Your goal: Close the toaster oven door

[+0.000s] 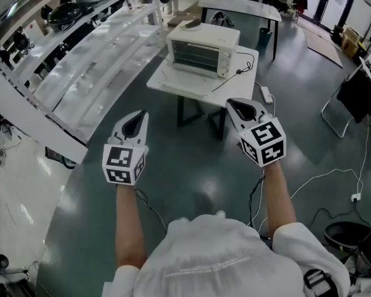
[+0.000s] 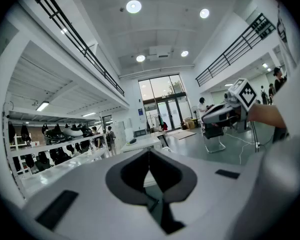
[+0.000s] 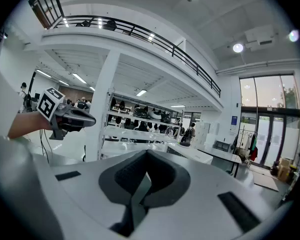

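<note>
Toaster oven [image 1: 201, 49], long axis sideways, front facing person [image 1: 226, 258], left gripper [image 1: 138, 119] and right gripper [image 1: 240, 107] closed, empty

White toaster oven [image 1: 201, 50] on table [image 1: 235, 85]

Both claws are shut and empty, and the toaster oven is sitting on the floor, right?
Not the floor: the head view shows the toaster oven on a small white table. The left claw and right claw are indeed shut and empty.
</note>
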The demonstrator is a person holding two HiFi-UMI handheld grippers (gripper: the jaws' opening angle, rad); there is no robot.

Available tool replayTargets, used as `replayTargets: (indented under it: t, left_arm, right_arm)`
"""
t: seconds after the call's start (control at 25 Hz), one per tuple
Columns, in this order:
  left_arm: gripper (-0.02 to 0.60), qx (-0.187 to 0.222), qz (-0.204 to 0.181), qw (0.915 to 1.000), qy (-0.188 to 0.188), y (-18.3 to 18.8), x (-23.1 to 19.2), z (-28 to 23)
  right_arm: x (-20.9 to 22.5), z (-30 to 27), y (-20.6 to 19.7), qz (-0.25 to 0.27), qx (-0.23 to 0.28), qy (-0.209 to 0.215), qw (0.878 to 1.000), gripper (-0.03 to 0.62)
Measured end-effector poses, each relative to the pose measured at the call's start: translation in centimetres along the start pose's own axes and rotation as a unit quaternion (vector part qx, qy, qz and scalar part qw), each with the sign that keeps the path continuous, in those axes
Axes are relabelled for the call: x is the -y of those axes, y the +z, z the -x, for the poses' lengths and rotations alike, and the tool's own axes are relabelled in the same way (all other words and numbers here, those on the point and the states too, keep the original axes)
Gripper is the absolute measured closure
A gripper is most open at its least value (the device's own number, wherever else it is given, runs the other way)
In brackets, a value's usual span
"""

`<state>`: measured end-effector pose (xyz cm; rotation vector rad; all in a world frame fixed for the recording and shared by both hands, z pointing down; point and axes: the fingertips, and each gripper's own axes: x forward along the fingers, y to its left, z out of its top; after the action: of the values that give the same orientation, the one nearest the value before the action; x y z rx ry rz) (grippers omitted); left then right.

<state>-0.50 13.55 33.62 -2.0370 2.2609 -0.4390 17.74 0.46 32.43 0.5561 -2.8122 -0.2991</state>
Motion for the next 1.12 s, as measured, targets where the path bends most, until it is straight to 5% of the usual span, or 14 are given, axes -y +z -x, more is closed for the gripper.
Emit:
replayTargets:
  t: [0.68,0.72,0.76,0.8,0.88,1.12]
  left_arm:
    - [0.56,-0.007,0.018,0.9997,0.016,-1.3,-0.3,0.6]
    - [0.532,-0.002,0.024,0.9996,0.014,-1.2,-0.2,0.7]
    - [0.434,0.002,0.029,0.9995,0.011,-1.1,-0.1,0.7]
    - [0.392,0.006,0.033,0.9994,0.01,-1.1,-0.1,0.8]
    - [0.391,0.007,0.031,0.9994,0.011,-1.2,-0.3,0.9]
    - [0.391,-0.002,0.03,0.9995,0.01,-2.0,-1.1,1.7]
  right_arm:
    - [-1.7,-0.4,-1.0,-0.01,-0.004,0.03,1.0,0.577]
    - [-1.8,-0.4,-0.8,-0.015,0.003,0.028,0.999,0.576]
    - [-1.8,-0.4,-0.5,-0.023,0.012,0.028,0.999,0.559]
    - [-1.8,-0.4,-0.2,-0.033,0.021,0.029,0.999,0.493]
    - [-1.9,-0.5,0.2,-0.046,0.03,0.034,0.998,0.436]
    - [-3.3,-1.0,0.0,-0.034,0.014,0.037,0.999,0.427]
